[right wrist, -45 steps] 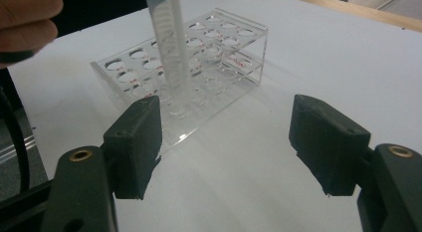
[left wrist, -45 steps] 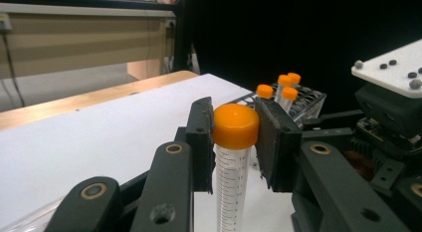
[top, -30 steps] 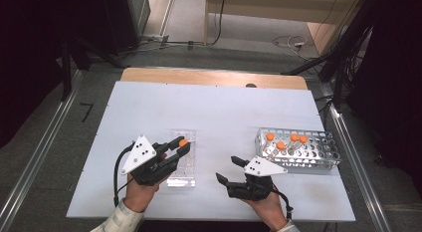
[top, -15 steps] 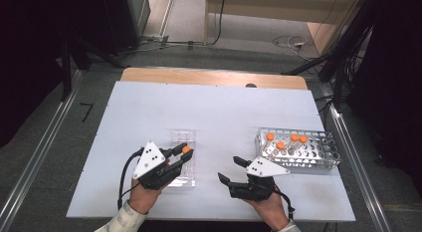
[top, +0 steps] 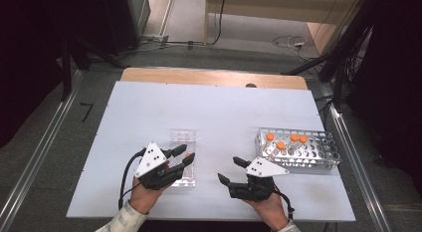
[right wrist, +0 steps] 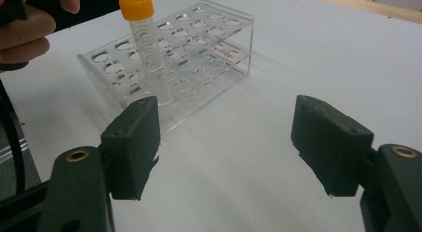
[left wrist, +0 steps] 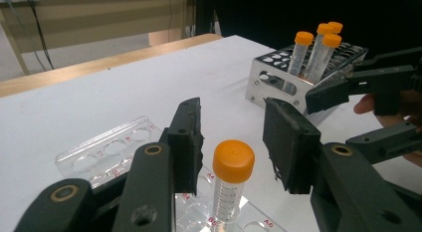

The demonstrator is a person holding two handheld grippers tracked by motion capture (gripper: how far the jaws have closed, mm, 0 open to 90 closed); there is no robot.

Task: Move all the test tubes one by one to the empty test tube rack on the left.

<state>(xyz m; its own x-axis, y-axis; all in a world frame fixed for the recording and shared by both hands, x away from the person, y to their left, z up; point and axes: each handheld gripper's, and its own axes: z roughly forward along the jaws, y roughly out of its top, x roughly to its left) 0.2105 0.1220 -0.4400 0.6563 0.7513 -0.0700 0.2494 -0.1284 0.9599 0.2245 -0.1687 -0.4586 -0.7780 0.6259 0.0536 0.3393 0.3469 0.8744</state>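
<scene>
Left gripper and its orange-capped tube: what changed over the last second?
The left gripper carried the orange-capped tube toward the person, stood it in a hole of the clear rack, and its jaws have just been opening; the tube stands free between them. The right gripper stayed open in place, and the metal rack kept its four tubes.
</scene>
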